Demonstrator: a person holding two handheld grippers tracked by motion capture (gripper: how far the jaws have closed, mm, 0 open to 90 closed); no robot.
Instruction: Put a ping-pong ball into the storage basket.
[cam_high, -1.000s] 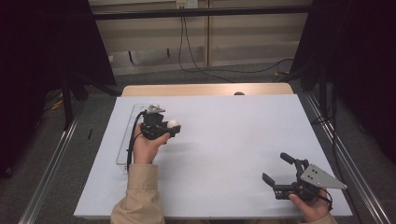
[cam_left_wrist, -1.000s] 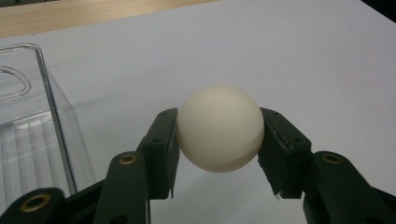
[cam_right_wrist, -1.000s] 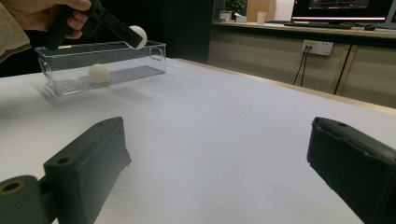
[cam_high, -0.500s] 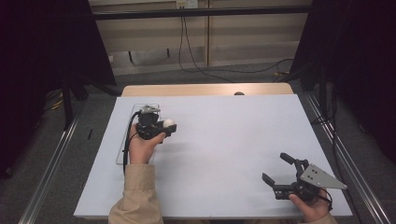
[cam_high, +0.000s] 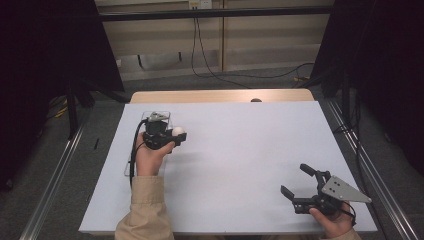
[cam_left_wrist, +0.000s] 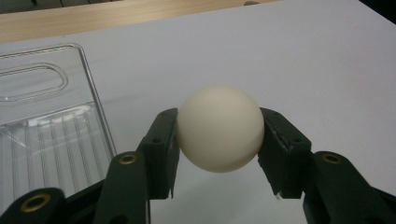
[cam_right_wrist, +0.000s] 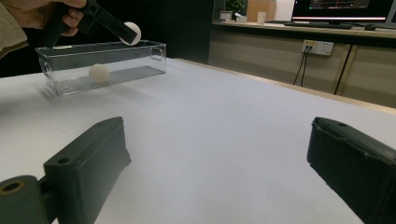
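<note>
We work at a white counter (cam_high: 240, 165) in a dim room with wood panelling beyond. At far left sits a clear bin (cam_right_wrist: 100, 65), one ball (cam_right_wrist: 99, 73) already inside. Our left tongs (cam_left_wrist: 219, 154) grip a second ball (cam_left_wrist: 220, 128) just right of the bin, likely to drop it in. Our right tongs (cam_high: 300, 182) rest near right, released and idle.
</note>
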